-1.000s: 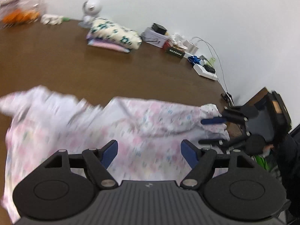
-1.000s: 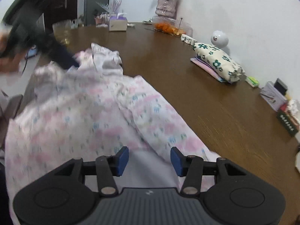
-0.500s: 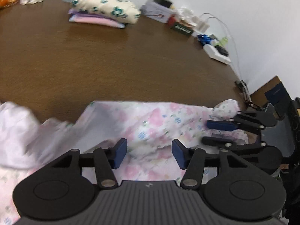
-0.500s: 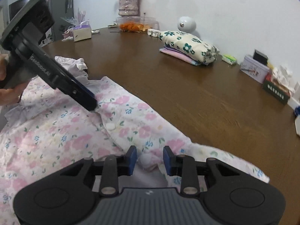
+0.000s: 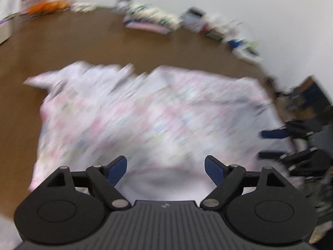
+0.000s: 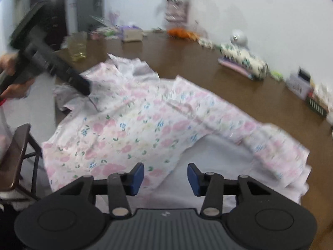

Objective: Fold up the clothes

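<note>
A white garment with pink and blue flowers lies spread over the brown table, its near part hanging off the front edge. My right gripper is open just above the near hem, nothing between its blue pads. In the blurred left wrist view the same garment fills the middle, and my left gripper hovers wide open over its near edge. The right gripper shows at the far right, open. A hand holds the left gripper, its tip by the garment's far left corner.
A stack of folded clothes sits at the back by the wall, with a white round object, small boxes and a flower vase along the back. A glass jar stands at the far left. A dark chair is at the table's left.
Both grippers have opened wider and drawn back from the cloth folds they were closing over. The garment now lies more spread out. The left wrist view is swinging fast.
</note>
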The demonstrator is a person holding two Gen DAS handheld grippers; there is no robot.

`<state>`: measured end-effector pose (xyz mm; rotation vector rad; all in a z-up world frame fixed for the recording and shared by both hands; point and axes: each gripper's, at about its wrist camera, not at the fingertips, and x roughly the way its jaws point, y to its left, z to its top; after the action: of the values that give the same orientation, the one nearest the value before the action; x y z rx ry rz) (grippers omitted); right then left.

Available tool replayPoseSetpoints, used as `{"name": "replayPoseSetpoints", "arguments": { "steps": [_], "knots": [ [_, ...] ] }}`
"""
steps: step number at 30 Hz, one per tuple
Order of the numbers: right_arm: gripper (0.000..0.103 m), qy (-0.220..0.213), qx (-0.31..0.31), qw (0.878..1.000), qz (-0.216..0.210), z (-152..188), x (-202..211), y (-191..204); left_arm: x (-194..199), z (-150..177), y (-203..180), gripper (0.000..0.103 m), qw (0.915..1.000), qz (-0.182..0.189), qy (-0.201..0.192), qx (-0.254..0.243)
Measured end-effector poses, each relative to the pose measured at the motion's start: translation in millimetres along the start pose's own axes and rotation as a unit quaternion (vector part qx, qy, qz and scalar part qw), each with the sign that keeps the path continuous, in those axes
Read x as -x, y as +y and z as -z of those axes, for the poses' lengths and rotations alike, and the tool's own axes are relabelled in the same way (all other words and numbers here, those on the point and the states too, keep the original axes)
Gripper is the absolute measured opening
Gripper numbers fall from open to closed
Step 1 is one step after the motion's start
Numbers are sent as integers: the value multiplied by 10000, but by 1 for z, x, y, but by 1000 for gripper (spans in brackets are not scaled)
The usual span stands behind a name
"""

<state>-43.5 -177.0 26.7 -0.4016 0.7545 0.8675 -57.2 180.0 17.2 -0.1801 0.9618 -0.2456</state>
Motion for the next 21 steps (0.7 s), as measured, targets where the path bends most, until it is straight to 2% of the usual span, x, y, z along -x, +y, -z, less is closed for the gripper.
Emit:
{"name": "replayPoseSetpoints", "arguments": {
  "steps": [5, 6, 9, 10, 12, 16, 19, 20, 21],
  "knots": [
    [45, 16, -435, 9988, 235, 6, -14, 8, 4, 21, 10, 83, 9989, -261, -361, -135],
    [47, 0, -523, 9982, 302, 7, -15, 7, 5, 24, 12, 83, 9984, -293, -459, -165],
    [66, -66, -692, 9958, 600, 10, -17, 5, 5, 28, 10, 83, 9959, -480, -727, -228],
    [67, -84, -741, 9951, 652, 11, -18, 4, 3, 28, 10, 83, 9949, -543, -793, -296],
    [67, -99, -800, 9943, 694, 11, -19, 2, -4, 22, 8, 82, 9926, -747, -839, -466],
    [67, -180, -789, 9917, 1003, 5, -25, -1, -19, 1, 15, 83, 9905, -841, -843, -689],
    [66, -179, -930, 9882, 1202, -5, -34, -9, -17, -9, 29, 82, 9932, -747, -786, -433],
    [63, -143, -931, 9877, 1248, -8, -33, -11, -9, -8, 35, 81, 9949, -600, -786, -222],
    [45, -78, -944, 9872, 1287, -12, -31, -12, 2, -2, 40, 82, 9951, -499, -848, -20]
  ]
}}
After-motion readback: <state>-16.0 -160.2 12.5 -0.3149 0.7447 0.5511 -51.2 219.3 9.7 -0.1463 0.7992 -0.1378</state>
